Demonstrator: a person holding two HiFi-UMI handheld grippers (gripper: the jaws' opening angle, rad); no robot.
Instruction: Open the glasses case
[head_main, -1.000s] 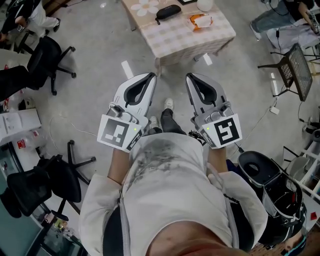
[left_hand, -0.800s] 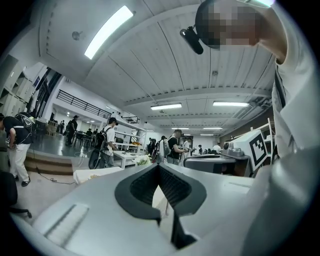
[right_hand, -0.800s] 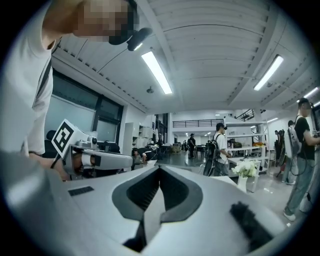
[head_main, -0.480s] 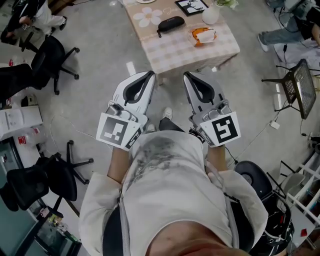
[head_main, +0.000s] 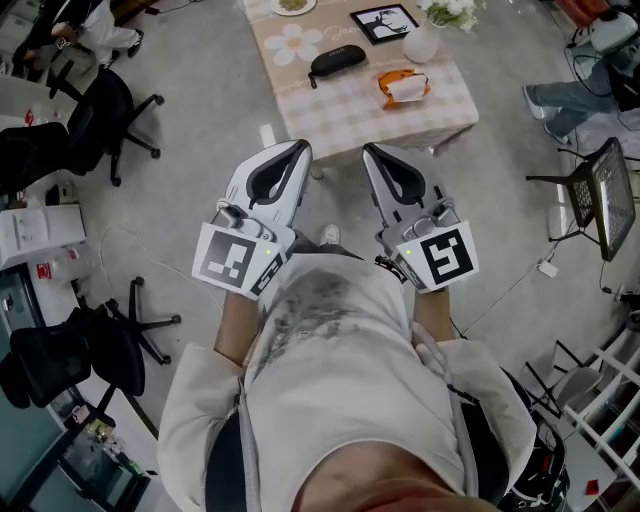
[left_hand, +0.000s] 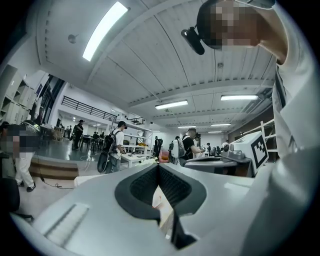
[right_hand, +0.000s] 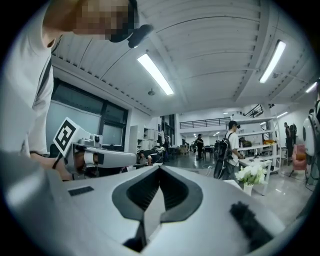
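Note:
The black glasses case (head_main: 337, 59) lies closed on the checked tablecloth of a small table (head_main: 350, 105), far ahead of both grippers. My left gripper (head_main: 300, 148) is held level in front of the body, its jaws shut with nothing between them; the left gripper view shows its tips (left_hand: 158, 165) meeting. My right gripper (head_main: 370, 150) is alongside it, also shut and empty, and its tips (right_hand: 160, 168) are closed in the right gripper view. Both grippers are over bare floor, short of the table's near edge.
An orange tissue holder (head_main: 404, 87), a white vase of flowers (head_main: 424, 40), a picture frame (head_main: 380, 22) and a plate (head_main: 292, 5) share the table. Office chairs (head_main: 100, 110) stand at the left and a folding chair (head_main: 600, 180) at the right. People stand farther off.
The table and the case have slid lower in the head view, nearer to the grippers, as the person walks forward. Both grippers stay shut, side by side.

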